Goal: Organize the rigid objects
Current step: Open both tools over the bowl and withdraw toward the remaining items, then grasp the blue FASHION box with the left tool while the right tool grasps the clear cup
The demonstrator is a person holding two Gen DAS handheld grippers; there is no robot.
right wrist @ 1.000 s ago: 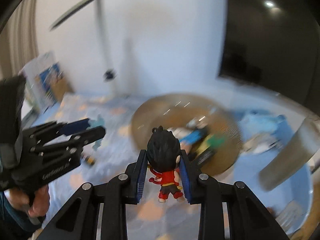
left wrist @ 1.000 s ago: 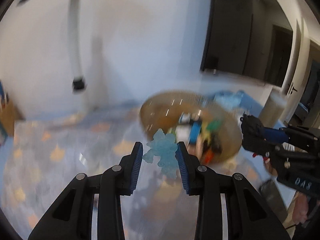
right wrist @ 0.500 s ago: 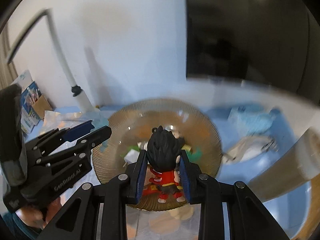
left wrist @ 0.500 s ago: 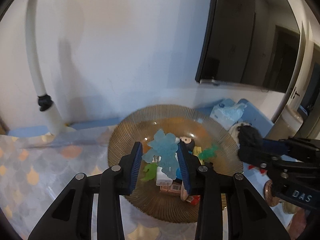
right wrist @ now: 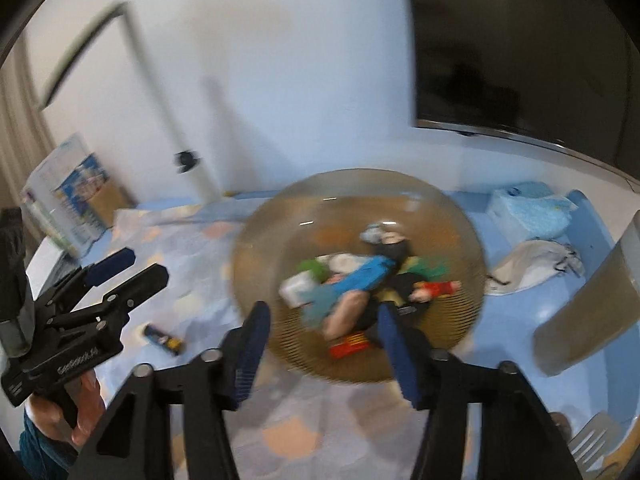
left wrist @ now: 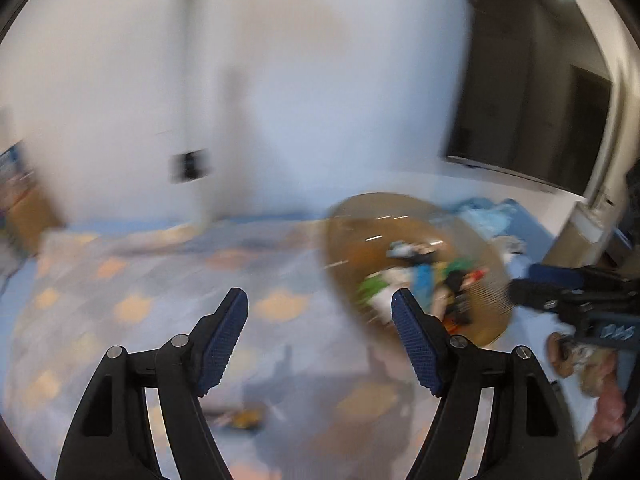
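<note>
Toys all piled in the brown ribbed bowl (right wrist: pixel 360 216) now, sitting at roughly 12 o'clock from the right gripper (right wrist: pixel 320 344) and about 2 o'clock from the left gripper (left wrist: pixel 320 336). Both sets of jaws have just been opening and there's nothing between them on either side: the left stands wide, the right about half open. Looks like the light blue figure (right wrist: pixel 326 300) and the black-haired doll in red (right wrist: pixel 404 290) are lying in the heap with the rest, though motion blur makes that hard to swear to.

One straggler left that I can see: a small dark and yellow toy (right wrist: pixel 164 338) on the patterned tablecloth (right wrist: pixel 192 256), at about 10 o'clock from the right gripper, just beside the left one.

My guess on handling: it's hard plastic, light, stiff, probably a bit slick, so it won't squash but could skid or pop out. It's longish, so I'd pinch it across the narrow middle, pads flat on the long sides, and not bother squeezing hard.
</note>
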